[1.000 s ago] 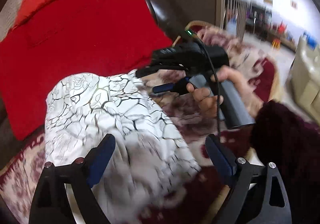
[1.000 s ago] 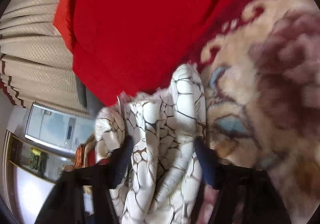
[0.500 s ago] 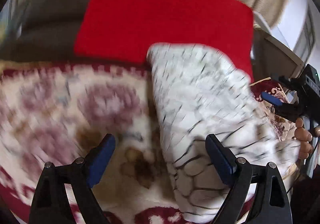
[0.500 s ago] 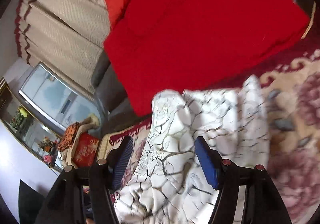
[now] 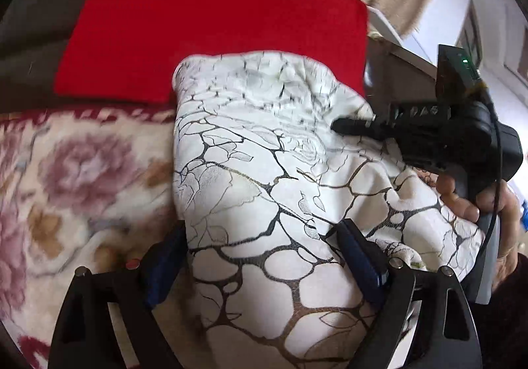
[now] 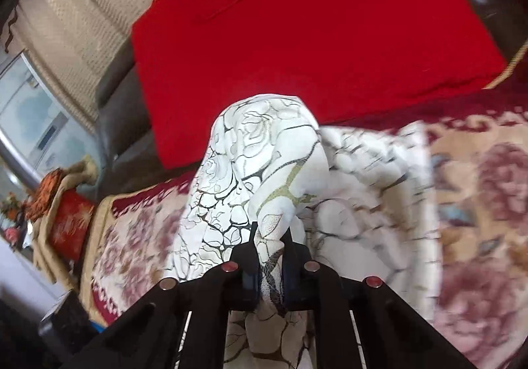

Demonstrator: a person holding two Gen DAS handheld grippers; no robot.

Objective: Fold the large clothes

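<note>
A white garment (image 5: pixel 264 154) with a black and gold crackle and rose print lies bunched on a floral rug (image 5: pixel 82 171). My left gripper (image 5: pixel 260 237) stands open low over its near part, a blue-padded finger on each side of the cloth. My right gripper (image 6: pixel 270 237) has its jaws closing, and their pads pinch a raised fold of the garment (image 6: pixel 237 164). In the left wrist view the right gripper (image 5: pixel 349 130) reaches in from the right over the cloth, with a person's hand (image 5: pixel 462 204) on its handle.
A large red cloth (image 5: pixel 214 22) covers a dark sofa just behind the garment. Beige curtains (image 6: pixel 76 6) hang behind that. A red patterned cushion (image 6: pixel 66 220) and a draped blanket sit at the rug's left edge in the right wrist view.
The right gripper's jaws have come together on a fold of the garment and lifted it. The left gripper has dropped closer over the cloth, still wide.
</note>
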